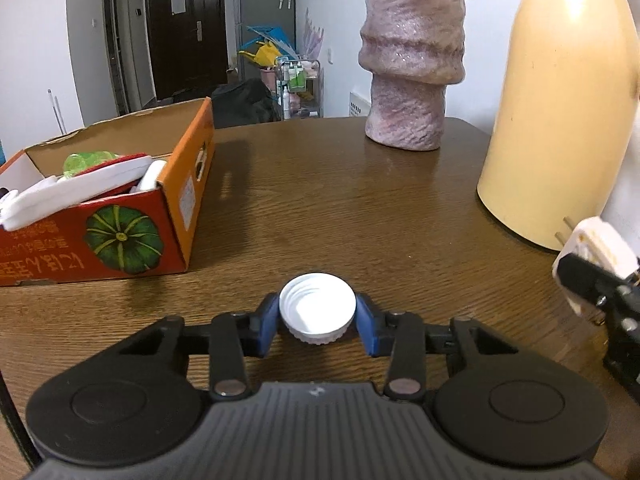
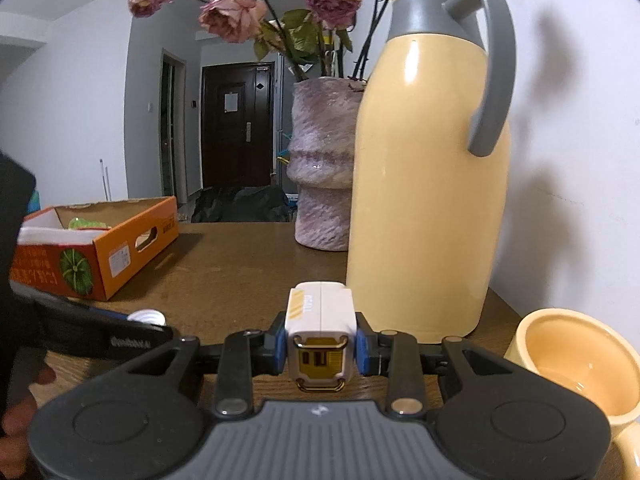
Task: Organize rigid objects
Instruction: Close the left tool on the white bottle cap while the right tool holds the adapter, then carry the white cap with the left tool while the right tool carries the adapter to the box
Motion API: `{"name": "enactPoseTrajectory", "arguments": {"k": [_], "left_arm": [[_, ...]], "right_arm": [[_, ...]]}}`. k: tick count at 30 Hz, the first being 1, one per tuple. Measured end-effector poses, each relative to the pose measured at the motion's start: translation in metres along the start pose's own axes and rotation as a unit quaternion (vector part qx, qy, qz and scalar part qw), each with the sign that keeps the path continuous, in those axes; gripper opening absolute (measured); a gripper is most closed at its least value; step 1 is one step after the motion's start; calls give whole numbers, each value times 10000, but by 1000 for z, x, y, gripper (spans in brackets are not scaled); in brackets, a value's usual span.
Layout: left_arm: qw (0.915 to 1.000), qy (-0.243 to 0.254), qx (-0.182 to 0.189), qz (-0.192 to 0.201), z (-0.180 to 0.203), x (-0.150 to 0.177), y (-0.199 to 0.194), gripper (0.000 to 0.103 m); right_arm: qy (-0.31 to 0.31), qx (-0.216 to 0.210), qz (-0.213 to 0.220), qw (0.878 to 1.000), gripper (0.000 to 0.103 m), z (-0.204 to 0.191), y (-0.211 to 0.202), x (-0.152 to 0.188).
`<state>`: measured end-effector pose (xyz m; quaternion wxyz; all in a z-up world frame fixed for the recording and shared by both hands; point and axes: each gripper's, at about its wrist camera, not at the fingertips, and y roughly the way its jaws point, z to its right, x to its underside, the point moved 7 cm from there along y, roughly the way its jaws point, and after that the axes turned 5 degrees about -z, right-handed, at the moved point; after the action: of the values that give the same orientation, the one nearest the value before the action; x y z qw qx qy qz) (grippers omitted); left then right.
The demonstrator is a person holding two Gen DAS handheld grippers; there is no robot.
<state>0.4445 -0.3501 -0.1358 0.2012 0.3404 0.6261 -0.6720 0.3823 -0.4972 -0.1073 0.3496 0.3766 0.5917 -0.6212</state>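
My left gripper [image 1: 317, 318] is shut on a white screw cap [image 1: 317, 308], open side up, just above the brown wooden table [image 1: 320, 200]. My right gripper [image 2: 321, 346] is shut on a white and yellow charger plug [image 2: 321, 334]; the plug also shows in the left wrist view [image 1: 592, 256] at the right edge, prongs pointing up and left. An orange cardboard box with a pumpkin print [image 1: 120, 236] lies at the left, holding white items and a green object. The box [image 2: 100, 252] and the cap [image 2: 147, 317] show at the left in the right wrist view.
A purple-grey vase [image 1: 412, 60] with dried roses stands at the back of the table. A tall yellow thermos jug [image 2: 428, 168] stands at the right, close ahead of my right gripper. A yellow cup [image 2: 580, 364] sits at the right front. The white wall is just to the right.
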Motion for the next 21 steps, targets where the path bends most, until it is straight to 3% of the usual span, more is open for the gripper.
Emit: {"name": "enactPoseTrajectory", "arguments": {"k": [11,21], "left_arm": [[9997,-73,20,246,-21,9,-30,42],[9990,-154,-135,393,-65,27,-59,42]], "right_arm": [[-177,-58,175,9997,31,-33,-21,4],[-173,-159,227,9995,31,-72,-39,10]]}}
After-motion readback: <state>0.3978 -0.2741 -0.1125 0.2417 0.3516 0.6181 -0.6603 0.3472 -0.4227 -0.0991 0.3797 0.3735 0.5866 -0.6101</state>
